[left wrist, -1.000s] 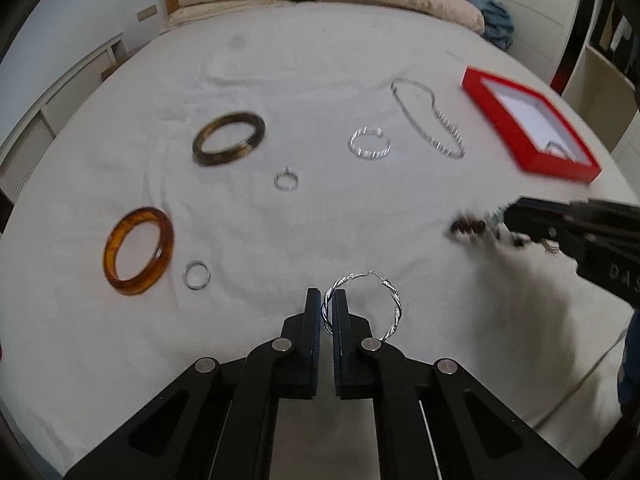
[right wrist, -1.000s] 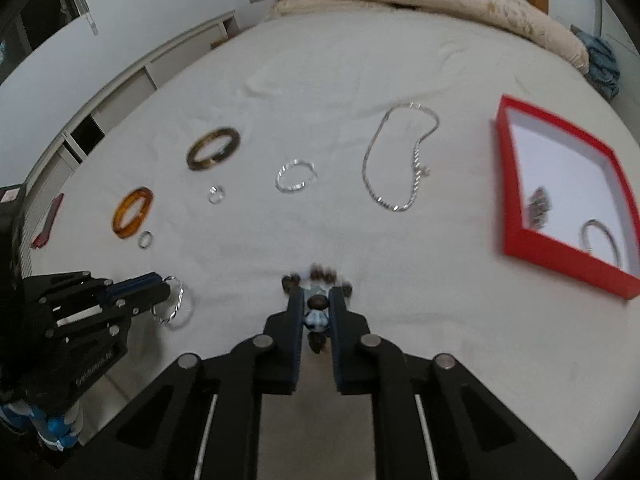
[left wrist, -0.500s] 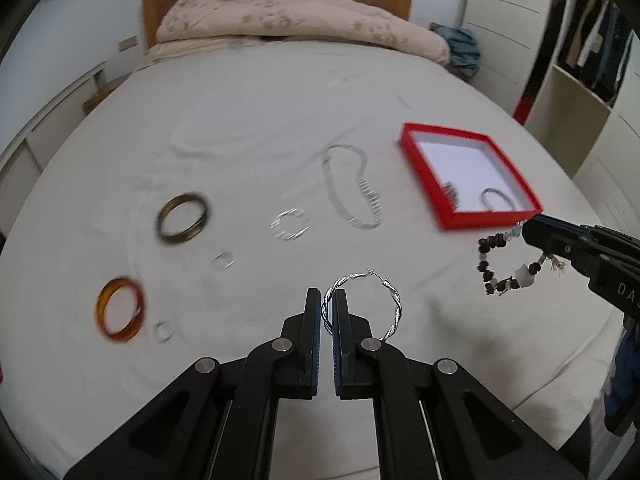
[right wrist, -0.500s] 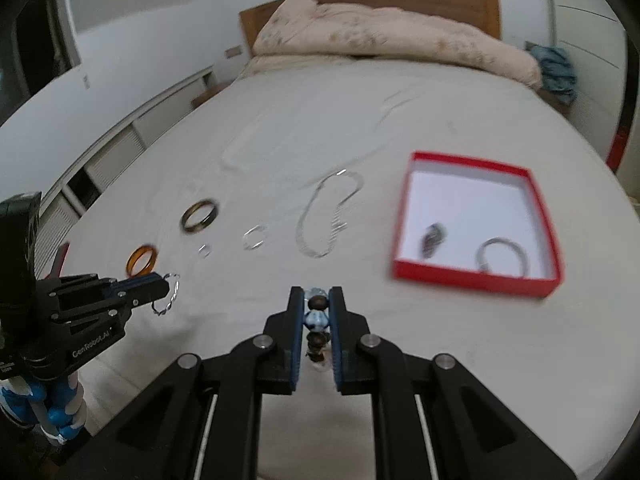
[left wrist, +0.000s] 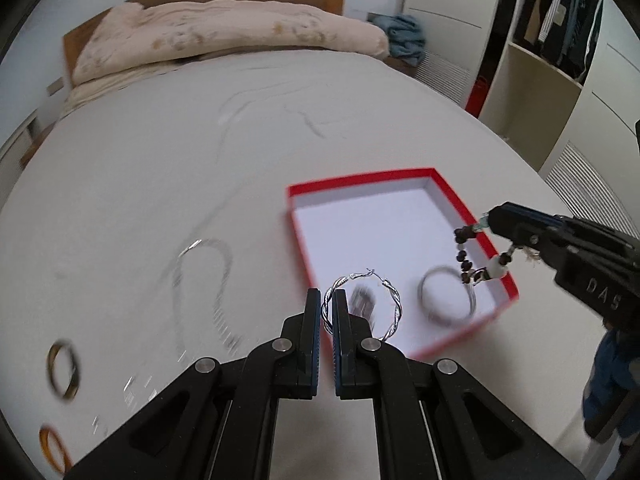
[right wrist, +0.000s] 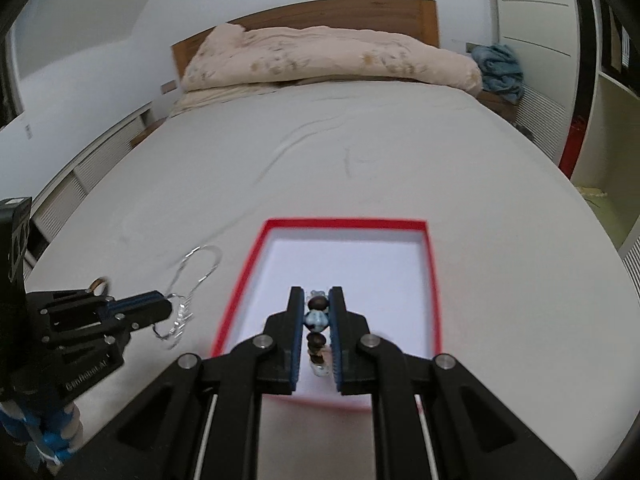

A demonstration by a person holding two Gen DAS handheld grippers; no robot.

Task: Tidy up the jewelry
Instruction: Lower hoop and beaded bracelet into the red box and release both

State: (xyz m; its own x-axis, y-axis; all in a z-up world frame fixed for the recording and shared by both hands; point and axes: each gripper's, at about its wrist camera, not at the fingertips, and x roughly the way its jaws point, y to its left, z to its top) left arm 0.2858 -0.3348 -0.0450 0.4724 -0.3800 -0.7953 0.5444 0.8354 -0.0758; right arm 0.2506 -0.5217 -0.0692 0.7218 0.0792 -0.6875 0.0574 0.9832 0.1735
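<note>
My left gripper [left wrist: 328, 300] is shut on a twisted silver hoop [left wrist: 394, 312] and holds it above the near left edge of the red box [left wrist: 360, 188]. My right gripper [right wrist: 316, 300] is shut on a dark beaded bracelet [right wrist: 316, 320], which hangs over the box's right wall in the left wrist view [left wrist: 464, 256]. The red box [right wrist: 344, 223] has a white floor; a silver bangle [left wrist: 444, 300] and a small dark piece [left wrist: 362, 304] lie in it. The left gripper with the hoop [right wrist: 172, 328] shows at the left in the right wrist view.
On the white bed sheet left of the box lie a silver chain necklace [left wrist: 200, 280], a dark bangle [left wrist: 62, 368] and an amber bangle [left wrist: 52, 446]. A folded beige quilt [left wrist: 224, 32] lies at the headboard. A wardrobe [left wrist: 560, 60] stands at the right.
Both grippers have moved right and forward with their pieces; the red box is now directly under them, and the loose bangles and rings have slid to the left edge of view.
</note>
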